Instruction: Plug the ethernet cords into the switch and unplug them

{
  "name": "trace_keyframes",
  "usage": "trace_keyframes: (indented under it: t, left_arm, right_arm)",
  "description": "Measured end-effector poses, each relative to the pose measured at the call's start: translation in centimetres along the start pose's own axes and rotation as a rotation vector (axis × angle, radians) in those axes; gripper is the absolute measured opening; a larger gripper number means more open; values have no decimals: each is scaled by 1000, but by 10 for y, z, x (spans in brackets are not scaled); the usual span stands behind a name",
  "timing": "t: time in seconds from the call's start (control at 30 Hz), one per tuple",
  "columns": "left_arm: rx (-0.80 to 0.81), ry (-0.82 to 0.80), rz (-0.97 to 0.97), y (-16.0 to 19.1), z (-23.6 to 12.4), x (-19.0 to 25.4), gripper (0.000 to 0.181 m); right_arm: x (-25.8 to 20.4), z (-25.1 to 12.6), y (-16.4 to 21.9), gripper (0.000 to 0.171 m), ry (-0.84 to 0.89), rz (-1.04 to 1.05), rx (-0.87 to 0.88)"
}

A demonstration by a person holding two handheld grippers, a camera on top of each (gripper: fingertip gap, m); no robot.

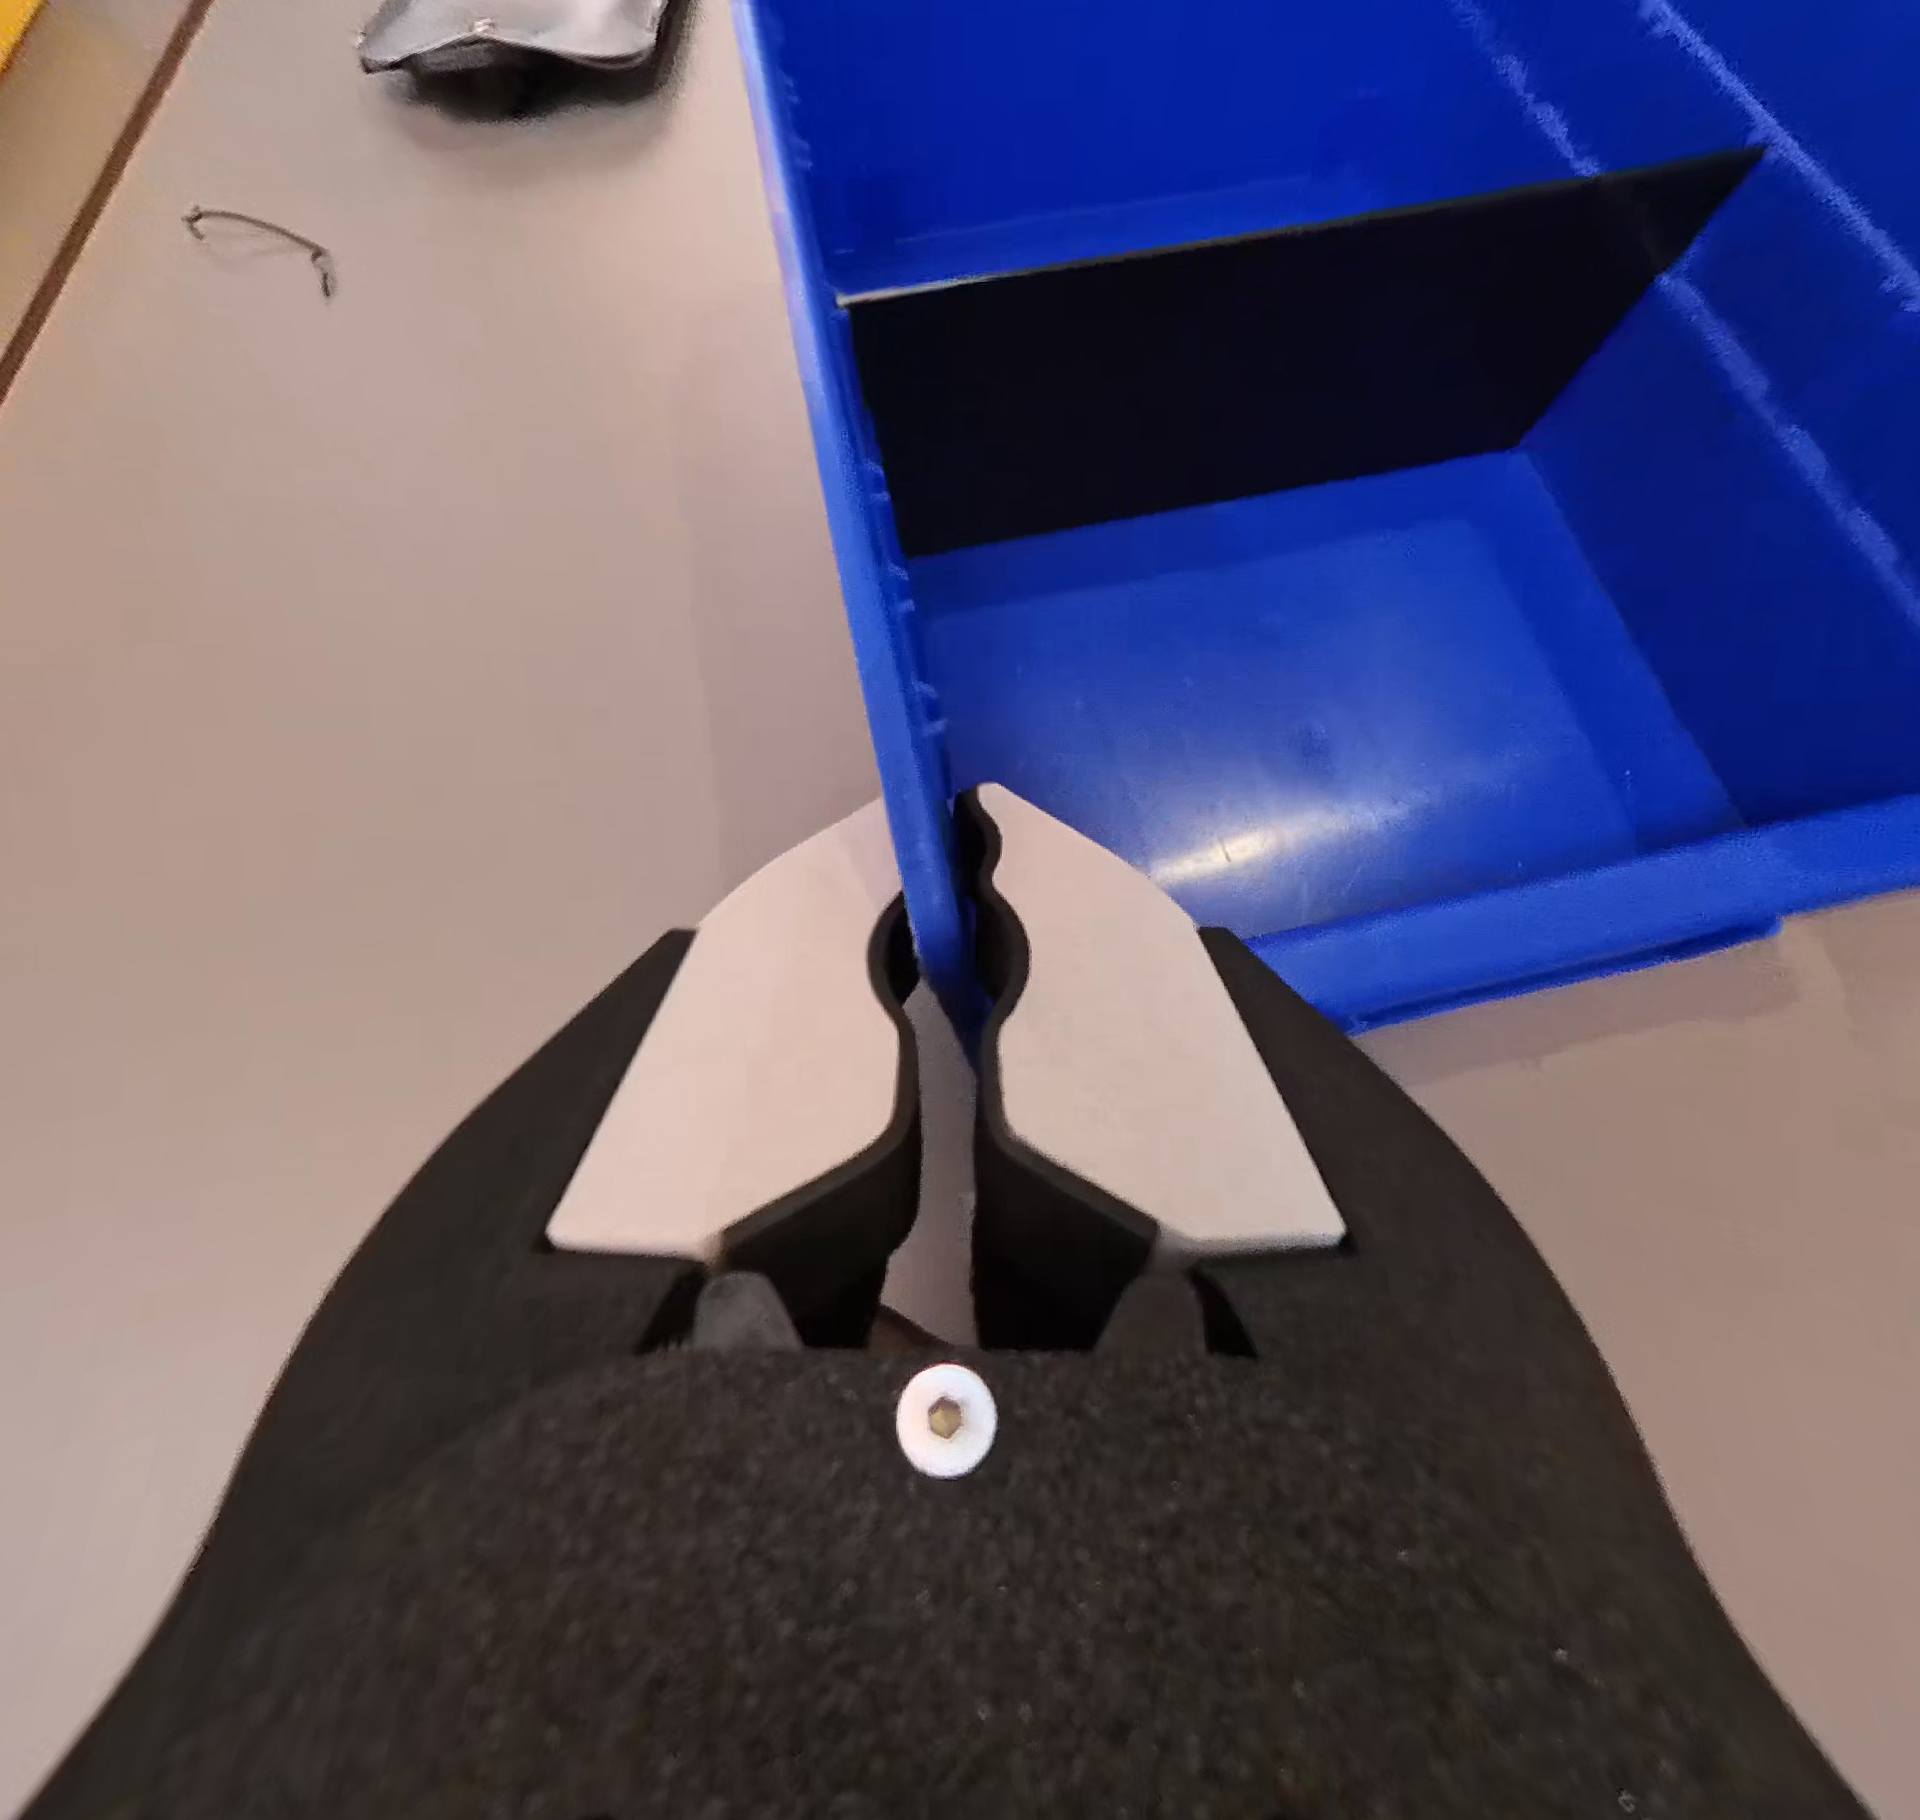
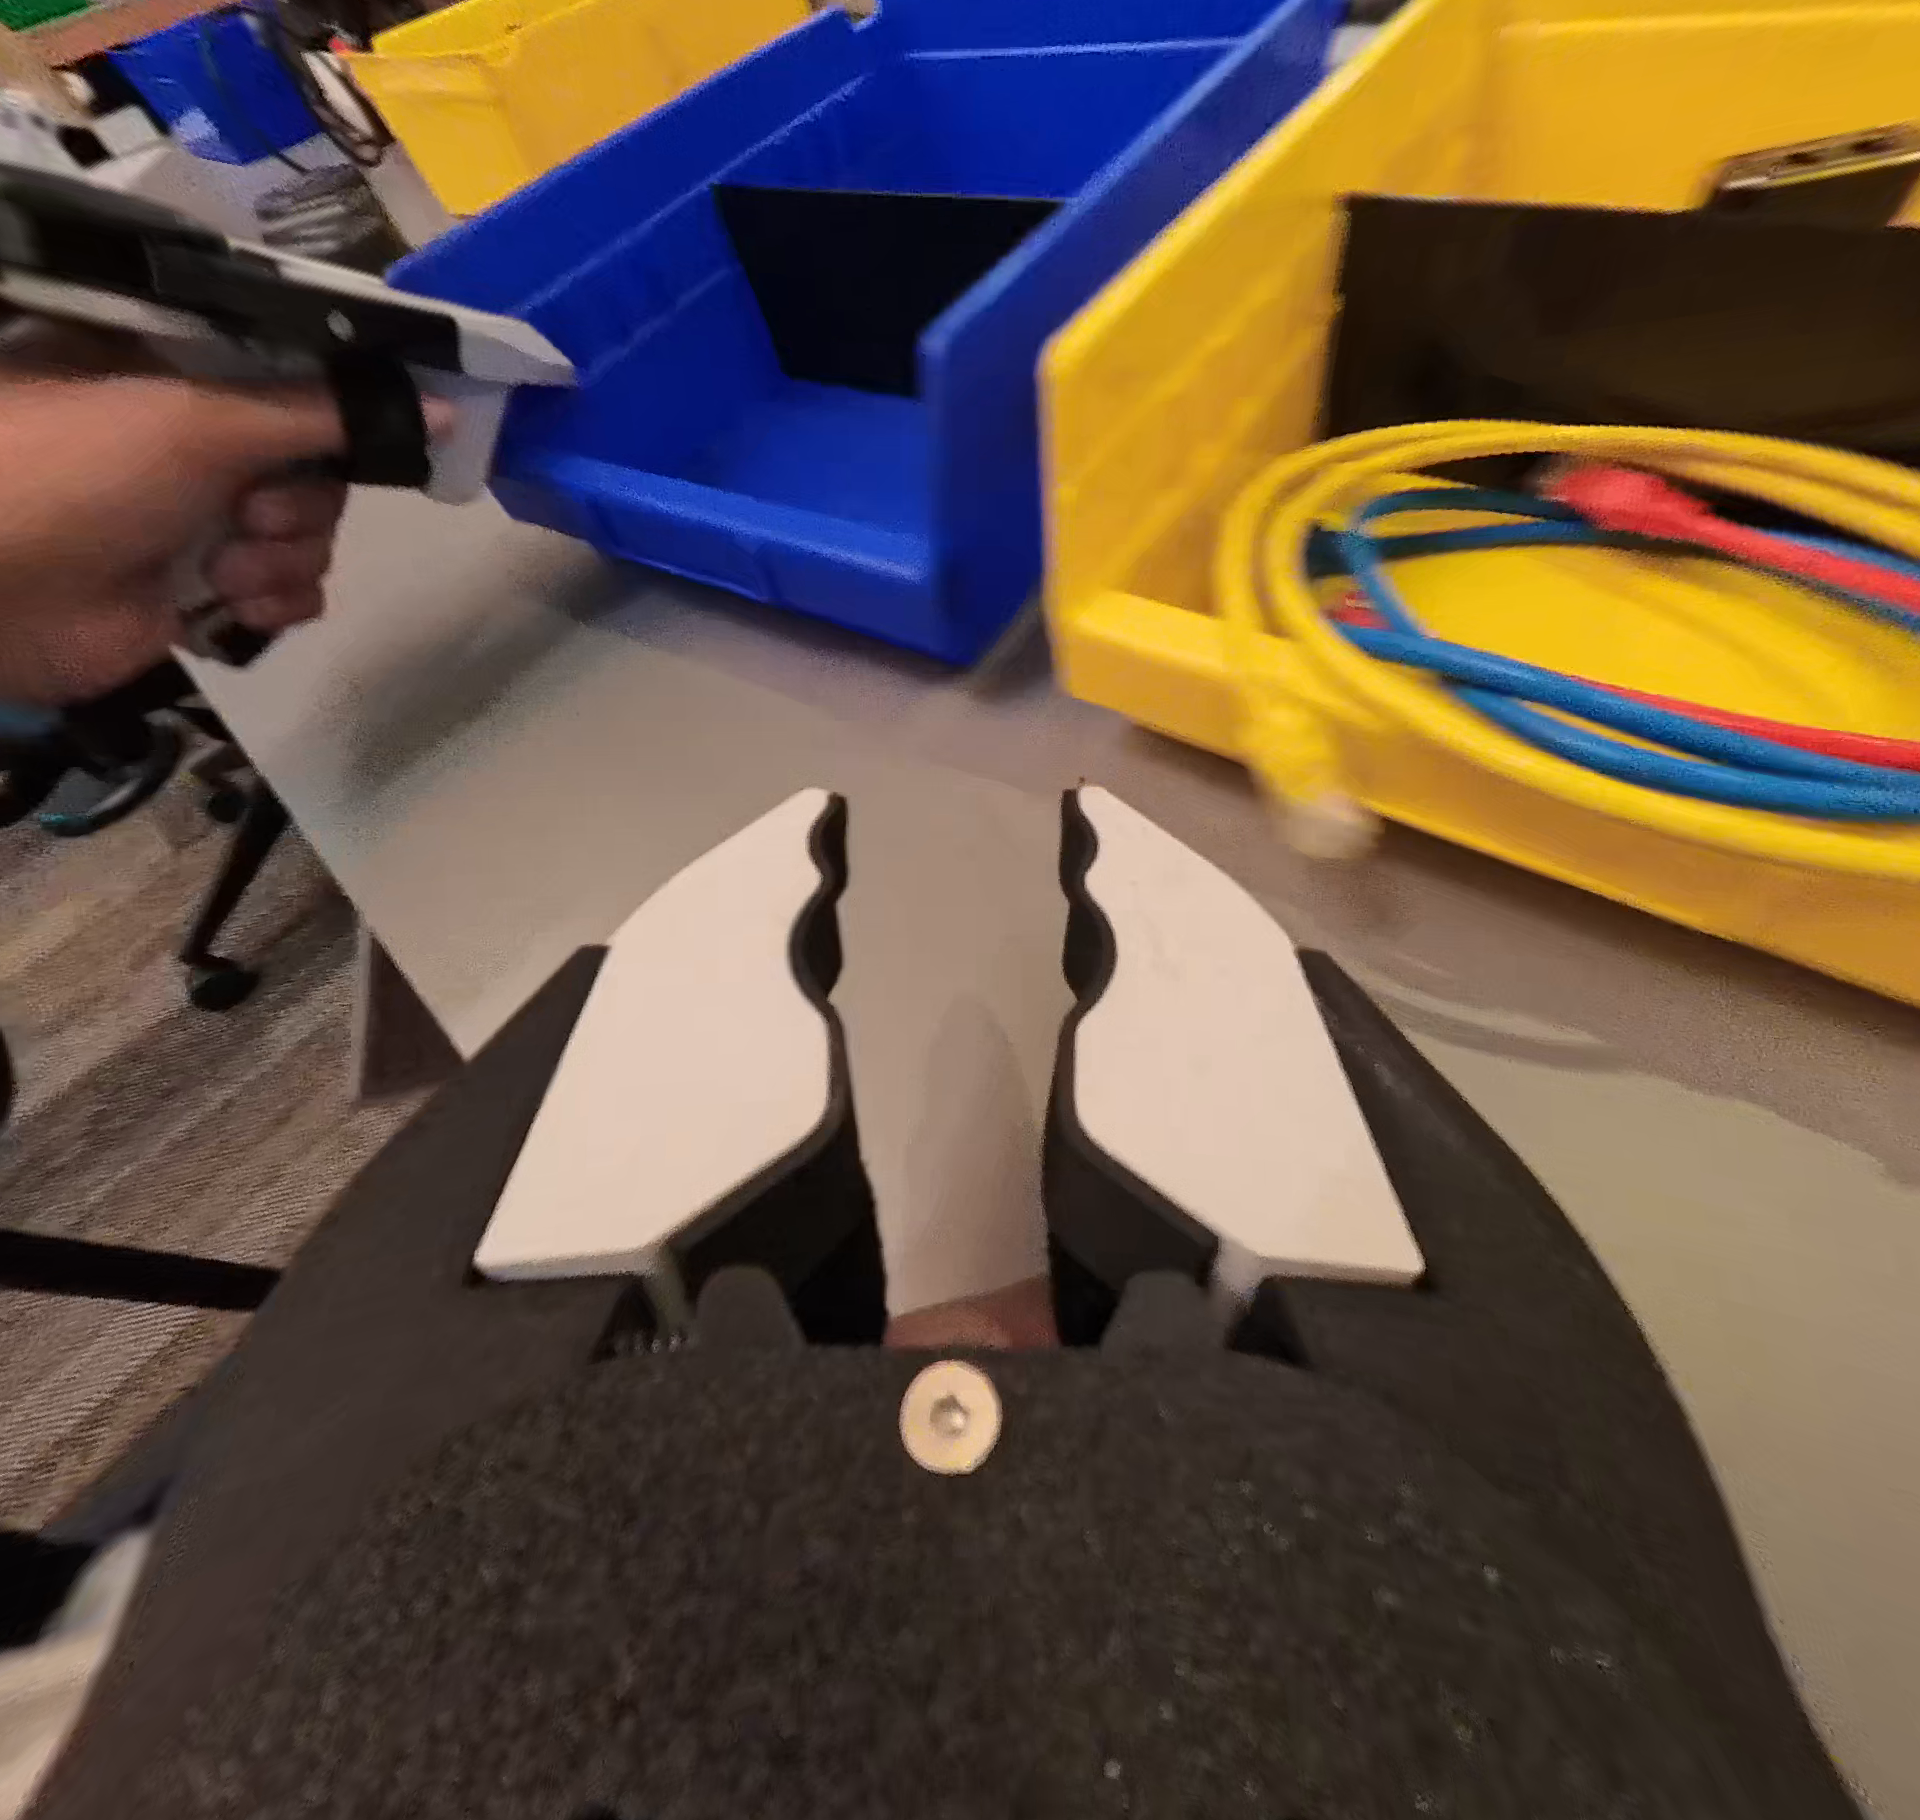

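My left gripper [image 1: 935,840] is shut on the left side wall of an empty blue bin [image 1: 1351,731], near its front corner. The wall runs between the two pads. The right wrist view shows it too, with that gripper [image 2: 488,399] and a hand at the blue bin's [image 2: 831,482] left front corner. My right gripper [image 2: 951,804] is open and empty above the grey table [image 2: 727,752]. Coiled yellow [image 2: 1351,482], blue [image 2: 1558,700] and red ethernet cords [image 2: 1704,523] lie in a yellow bin [image 2: 1143,368] to the right. A yellow plug [image 2: 1304,773] hangs over its front lip. No switch is in view.
The blue bin has a black divider [image 1: 1247,368]. A grey pouch [image 1: 520,4] and a thin bent wire [image 1: 260,243] lie on the table to its left. Another yellow bin [image 2: 582,56] stands behind. The table edge and chair legs [image 2: 223,887] are at left. My hands' fingertips stand some 25 cm from each other. My right tips are roughly 4 cm from the yellow plug [image 2: 1304,773].
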State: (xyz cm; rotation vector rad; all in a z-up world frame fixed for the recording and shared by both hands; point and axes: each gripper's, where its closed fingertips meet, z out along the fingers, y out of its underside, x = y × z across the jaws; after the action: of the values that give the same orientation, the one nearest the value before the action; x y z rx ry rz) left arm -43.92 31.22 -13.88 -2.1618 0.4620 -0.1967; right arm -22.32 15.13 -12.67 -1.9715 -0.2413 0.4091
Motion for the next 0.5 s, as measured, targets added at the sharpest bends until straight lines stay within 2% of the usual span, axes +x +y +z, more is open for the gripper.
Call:
trace_keyframes:
  t: [0.07, 0.13, 0.23, 0.27, 0.3, 0.43, 0.5]
  left_arm:
    - [5, -24, 0, 14, -19, 10, 5]
    - [18, -38, -19, 27, -39, 18, 5]
    - [25, -54, -48, 47, -67, 25, 5]
    - [30, -61, -56, 54, -76, 27, 5]
    - [41, -72, -64, 59, -84, 28, 6]
    - [146, -91, -77, 65, -119, 34, 8]
    - [210, -140, -54, 53, -136, 35, 7]
  right_arm:
    - [-28, 22, -5, 53, 6, -11, -3]
    - [-31, 38, -19, 65, 133, -99, 51]
    - [-27, 52, -23, 46, 246, -116, 33]
    - [-26, 55, -16, 22, 251, -80, -10]
    - [-24, 55, -14, 10, 260, -30, -28]
    - [-34, 44, -15, 4, 237, -39, -66]
    - [-41, 33, -34, 4, 211, -76, 15]
